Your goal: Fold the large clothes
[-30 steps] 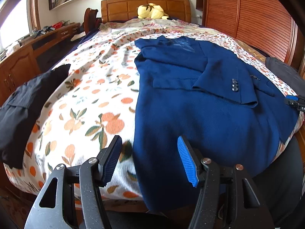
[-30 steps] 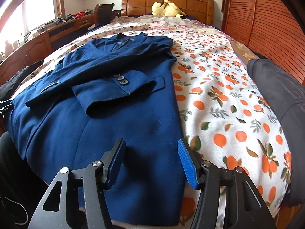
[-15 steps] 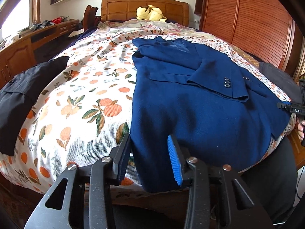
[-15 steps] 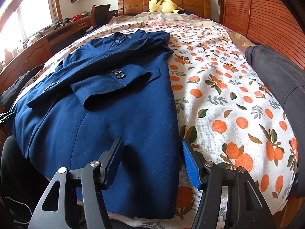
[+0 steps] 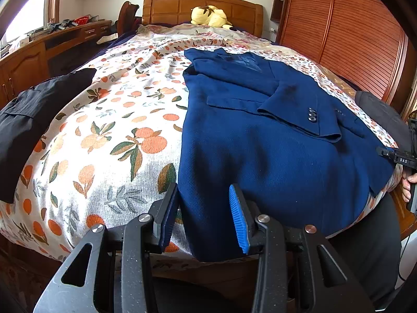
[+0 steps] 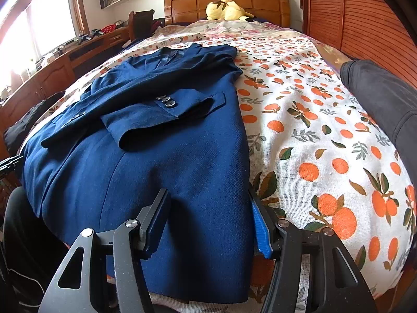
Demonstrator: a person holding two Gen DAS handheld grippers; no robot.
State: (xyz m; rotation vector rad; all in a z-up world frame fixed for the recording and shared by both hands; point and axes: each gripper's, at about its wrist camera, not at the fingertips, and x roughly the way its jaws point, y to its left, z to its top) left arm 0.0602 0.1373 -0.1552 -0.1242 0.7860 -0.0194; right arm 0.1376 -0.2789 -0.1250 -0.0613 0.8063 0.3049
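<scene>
On the bed, under a bedspread printed with oranges and leaves, a dark blue jacket lies flat with its collar toward the wooden headboard at twelve o'clock and its hem hanging over the near edge at six. Both sleeves are folded across the front, the upper cuff showing three dark buttons.

In the left wrist view the left gripper sits at six o'clock over the jacket's lower left corner. Its jaws are partly spread, the blue ribbed pads apart, with the jacket's side edge and hem in the gap between them; whether either pad touches the cloth cannot be told, and nothing is pinched. At three o'clock in this view the black body of the other tool shows at the frame edge, held by a hand.

In the right wrist view the right gripper sits at six o'clock over the lower right corner of the jacket. Its jaws stand wider and are closing, the left finger over the blue cloth and the right one just beside the jacket's side edge, over the bedspread. The corner lies between them, not clamped.

A yellow stuffed toy rests against the headboard. Black folded clothing lies at nine o'clock in the left view, and a dark grey garment at three o'clock in the right view. A slatted wooden wardrobe runs along the side at two o'clock.
</scene>
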